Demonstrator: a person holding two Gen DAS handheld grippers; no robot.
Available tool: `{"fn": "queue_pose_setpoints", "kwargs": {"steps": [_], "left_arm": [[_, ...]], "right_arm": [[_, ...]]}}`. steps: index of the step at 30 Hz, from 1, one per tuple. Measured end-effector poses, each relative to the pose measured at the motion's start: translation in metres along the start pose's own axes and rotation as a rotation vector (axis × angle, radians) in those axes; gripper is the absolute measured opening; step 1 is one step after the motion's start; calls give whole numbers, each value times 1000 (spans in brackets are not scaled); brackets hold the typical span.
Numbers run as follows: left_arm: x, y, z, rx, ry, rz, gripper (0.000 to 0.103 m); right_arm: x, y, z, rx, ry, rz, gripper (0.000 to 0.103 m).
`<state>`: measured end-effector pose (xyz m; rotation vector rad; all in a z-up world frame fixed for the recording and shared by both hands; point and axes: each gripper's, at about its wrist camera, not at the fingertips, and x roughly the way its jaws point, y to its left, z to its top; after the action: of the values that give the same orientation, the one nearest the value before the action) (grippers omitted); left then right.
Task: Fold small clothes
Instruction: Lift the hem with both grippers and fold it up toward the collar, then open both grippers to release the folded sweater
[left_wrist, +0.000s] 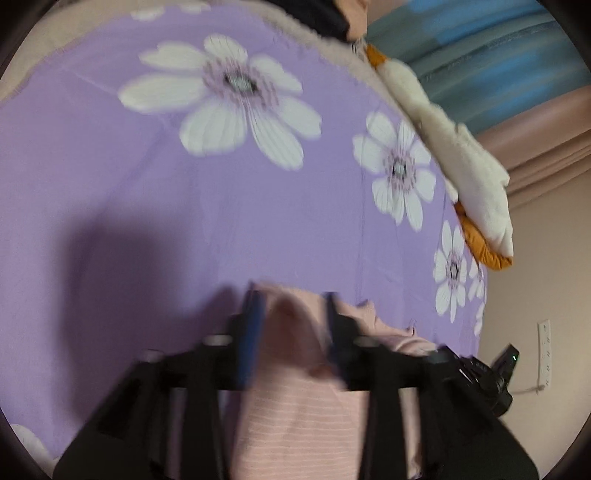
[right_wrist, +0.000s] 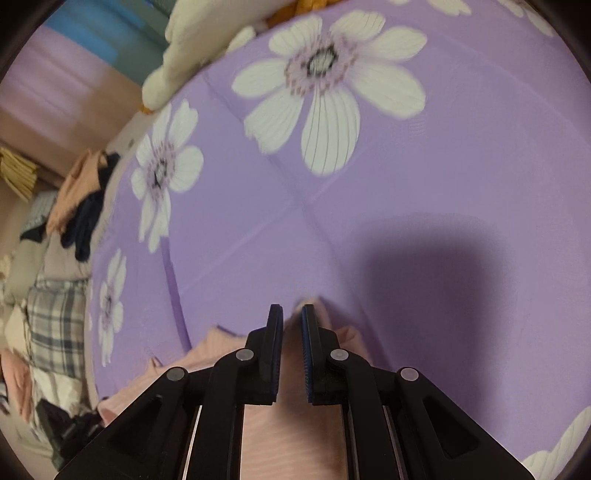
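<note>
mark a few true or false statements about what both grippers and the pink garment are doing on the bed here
1. Both grippers hold the same pink striped garment. True: the left gripper and right gripper each have its fabric between their fingers.
2. The bedsheet is plain green. False: it is purple with white flowers.
3. A white and orange plush item lies at the bed's edge. True.
4. The right gripper is wide open over bare sheet. False: it is nearly closed on pink fabric.
5. More clothes are piled beside the bed. True.

Left gripper (left_wrist: 291, 295): jaws partly closed, pinching pink cloth (left_wrist: 295, 413). Right gripper (right_wrist: 292, 310): jaws nearly closed on the cloth.
</note>
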<state>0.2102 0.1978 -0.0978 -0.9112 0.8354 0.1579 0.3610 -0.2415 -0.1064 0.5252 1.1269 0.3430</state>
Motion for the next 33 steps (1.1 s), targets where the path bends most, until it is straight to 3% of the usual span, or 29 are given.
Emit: {"fn": "queue_pose_setpoints", "kwargs": {"steps": [2,4,6,14,15,16,17,18,22,28,30,33], "left_arm": [[-11,1,1,14,-37,6,58],[-20,3,1,32,-38,-8,60],[-23,3,-4,43,-20,-8,64],[1,-4,-40,131,91,50,63],[2,-4,-44,134,98,58,61],[4,-4,-48,137,105,64,48],[5,-4,-51,141,111,64,38],[6,-4,-55,148,123,60,23],[-5,-5,-63,175,73,105,7],[-21,-9,-79,227,66,129,6],[-19,-5,-84,241,59,162,6],[-15,0,-86,228,69,183,7]], "right_arm": [[-17,-5,2,-7,-49,-31,11],[-26,-10,3,-12,-68,-24,30],[-33,-14,2,-22,-69,-17,42],[-2,7,-14,-138,38,-40,42],[0,10,-17,-156,43,-49,38],[3,15,-20,-185,41,-71,21],[4,20,-22,-215,38,-95,11],[4,22,-23,-229,35,-103,7],[-19,32,-22,-247,-51,-82,7],[-51,42,-16,-273,-194,-88,7],[-38,37,-12,-272,-160,-86,7],[-6,23,-13,-247,-94,-158,7]]}}
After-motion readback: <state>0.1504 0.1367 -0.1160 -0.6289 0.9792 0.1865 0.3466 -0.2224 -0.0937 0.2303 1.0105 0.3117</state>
